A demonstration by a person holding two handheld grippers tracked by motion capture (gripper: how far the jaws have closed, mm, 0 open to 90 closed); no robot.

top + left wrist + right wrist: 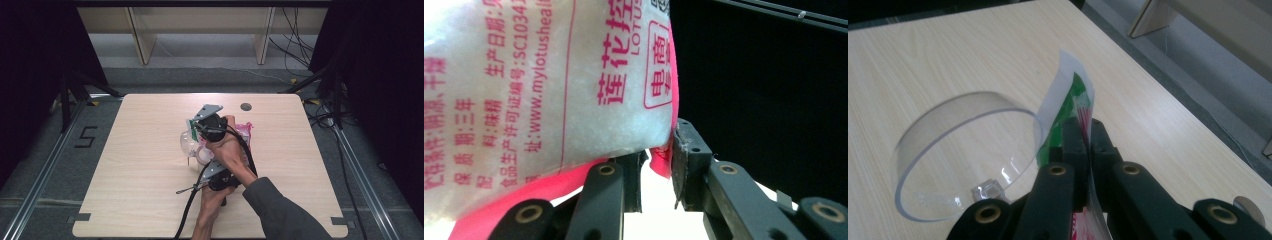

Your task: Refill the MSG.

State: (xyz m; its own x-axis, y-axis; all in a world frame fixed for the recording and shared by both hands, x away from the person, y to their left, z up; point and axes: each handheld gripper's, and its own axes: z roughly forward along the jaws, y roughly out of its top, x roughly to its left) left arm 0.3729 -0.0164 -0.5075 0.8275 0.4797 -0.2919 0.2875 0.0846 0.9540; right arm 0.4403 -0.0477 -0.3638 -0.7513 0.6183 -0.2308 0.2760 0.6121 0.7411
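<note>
High view – where: the bag (243, 131), pink-edged and translucent, sat near the centre of the table (140, 165), with a clear round container (190, 142) just beside it at 9 o'clock.
High view – hands: the person's forearms crossed over the bag; the right gripper (199, 125) lay toward 12 o'clock and the left gripper (212, 181) toward 6 o'clock. Jaw state could not be told from this view.

Left gripper view – jaws: they were clamped together on the pink sealed edge at the corner of the bag (549, 85).
Left gripper view – writing: red print on the film read "LOTUS", "SC10341", "www.mylotusheal…", "莲花", "电商", "味精" and "保质期:三年".
Left gripper view – handling: white granules filled the bag, so it probably was soft, shifting and fairly heavy for thin film. The flat seam looked the safest hold.

Right gripper view – jaws: the right gripper (1086, 131) was closed tight on a thin white flap with green and red print (1070, 90), likely the bag's other end; its text was unreadable.
Right gripper view – neighbour: the clear container (965, 155) stood open at 9 o'clock of the jaws, touching the flap or nearly so.
Right gripper view – risk: the slick film could slip or tear if pulled hard.
</note>
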